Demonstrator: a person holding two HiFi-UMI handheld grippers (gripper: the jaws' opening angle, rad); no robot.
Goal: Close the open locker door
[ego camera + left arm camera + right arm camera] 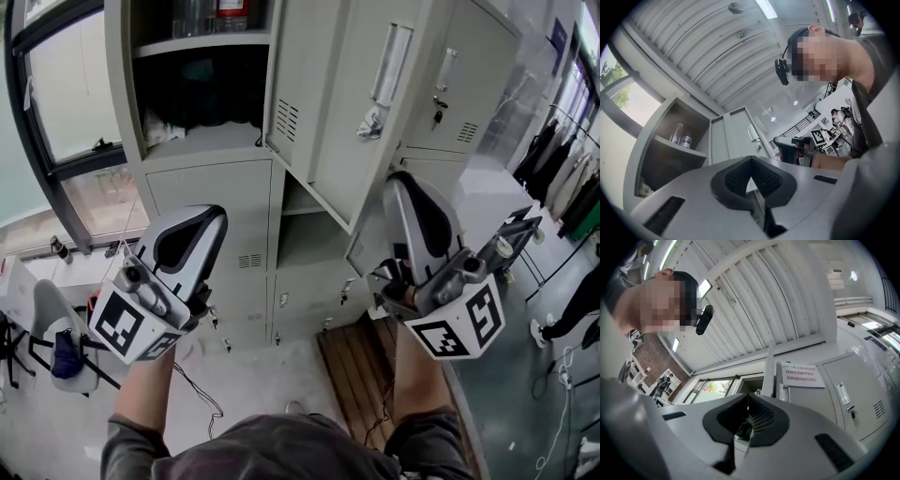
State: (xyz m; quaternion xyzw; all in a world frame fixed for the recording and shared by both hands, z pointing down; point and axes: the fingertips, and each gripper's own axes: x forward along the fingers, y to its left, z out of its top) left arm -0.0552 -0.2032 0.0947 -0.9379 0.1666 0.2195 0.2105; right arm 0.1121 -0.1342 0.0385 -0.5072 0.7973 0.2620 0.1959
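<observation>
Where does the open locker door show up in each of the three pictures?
Head view: open locker door, top centre, swung outward.
Left gripper view: centre, right of the shelf with bottles.
Right gripper view: probably the thin upright strip at centre, seen edge-on.
Shared landmark: the door's label holder.

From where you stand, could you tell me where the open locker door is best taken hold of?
I'd take the door at its outer face beside the latch, coming from the side of the right gripper. That face, with the latch, is turned that way, and the door stands swung out, so pressure there should swing it shut.
</observation>
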